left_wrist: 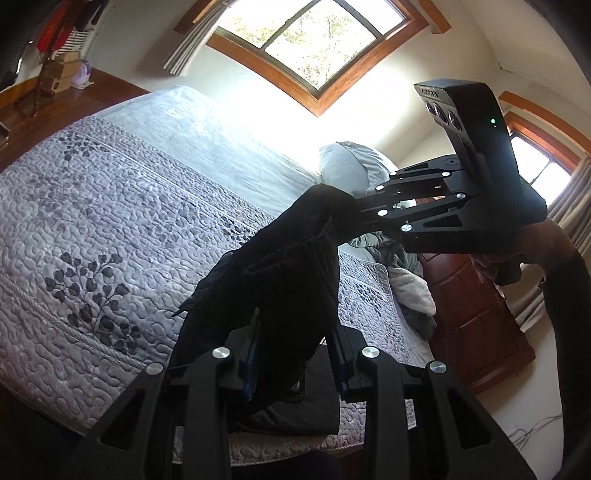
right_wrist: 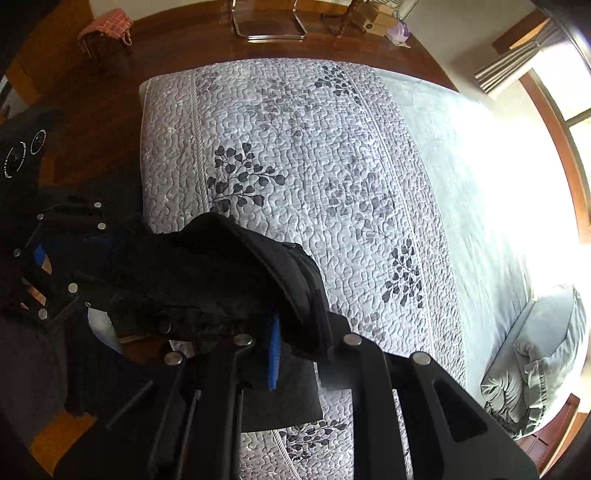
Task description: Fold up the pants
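Black pants (left_wrist: 284, 273) hang in the air above the bed's near edge, stretched between both grippers. My left gripper (left_wrist: 295, 354) is shut on one end of the waistband. My right gripper (left_wrist: 343, 210), seen ahead and higher in the left wrist view, is shut on the other end. In the right wrist view the pants (right_wrist: 221, 273) bunch thickly across my right gripper (right_wrist: 299, 343), and the left gripper (right_wrist: 107, 266) grips them at the far left. The lower part of the pants drapes onto the quilt (right_wrist: 284, 398).
A grey quilted bedspread with leaf print (right_wrist: 314, 166) covers the bed. Pillows (right_wrist: 543, 354) lie at the head. Crumpled clothes (left_wrist: 402, 280) lie on the bed's side. Wooden floor (right_wrist: 92, 92), a stool (right_wrist: 107, 26) and a wooden cabinet (left_wrist: 476, 306) surround the bed.
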The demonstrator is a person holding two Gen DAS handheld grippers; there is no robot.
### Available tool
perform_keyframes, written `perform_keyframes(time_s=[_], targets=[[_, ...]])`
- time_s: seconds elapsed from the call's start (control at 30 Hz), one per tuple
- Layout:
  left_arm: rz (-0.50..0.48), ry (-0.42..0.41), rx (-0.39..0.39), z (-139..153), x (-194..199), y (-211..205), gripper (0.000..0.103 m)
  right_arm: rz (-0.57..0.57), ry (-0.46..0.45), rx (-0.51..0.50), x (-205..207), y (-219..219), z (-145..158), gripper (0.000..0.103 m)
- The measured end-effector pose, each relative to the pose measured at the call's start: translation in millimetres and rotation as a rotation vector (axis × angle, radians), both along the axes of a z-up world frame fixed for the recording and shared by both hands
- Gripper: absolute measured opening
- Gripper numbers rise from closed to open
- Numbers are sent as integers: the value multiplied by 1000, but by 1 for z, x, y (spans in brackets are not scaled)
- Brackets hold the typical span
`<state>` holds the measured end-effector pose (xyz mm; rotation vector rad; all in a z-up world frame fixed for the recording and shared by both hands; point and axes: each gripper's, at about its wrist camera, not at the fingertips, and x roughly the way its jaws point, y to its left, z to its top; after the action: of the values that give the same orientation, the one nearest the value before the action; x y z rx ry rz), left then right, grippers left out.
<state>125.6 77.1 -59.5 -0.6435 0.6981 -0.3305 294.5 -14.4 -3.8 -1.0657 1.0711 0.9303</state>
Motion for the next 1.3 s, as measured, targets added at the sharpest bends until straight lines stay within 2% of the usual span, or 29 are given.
perform_keyframes(time_s=[0.27, 0.6, 1.07, 1.3], targets=[[-114, -18, 78, 11, 9, -70, 31, -88, -26, 12, 4, -72, -1, 12], [-253, 8, 149, -4, 12, -152, 31, -192, -23, 12, 2, -153, -27, 11], [-360, 54, 209, -34, 28, -218, 31, -267, 3, 36, 13, -220, -70, 10], [-410, 96, 227, -56, 40, -244, 31, -280, 9, 34, 20, -246, -101, 10]])
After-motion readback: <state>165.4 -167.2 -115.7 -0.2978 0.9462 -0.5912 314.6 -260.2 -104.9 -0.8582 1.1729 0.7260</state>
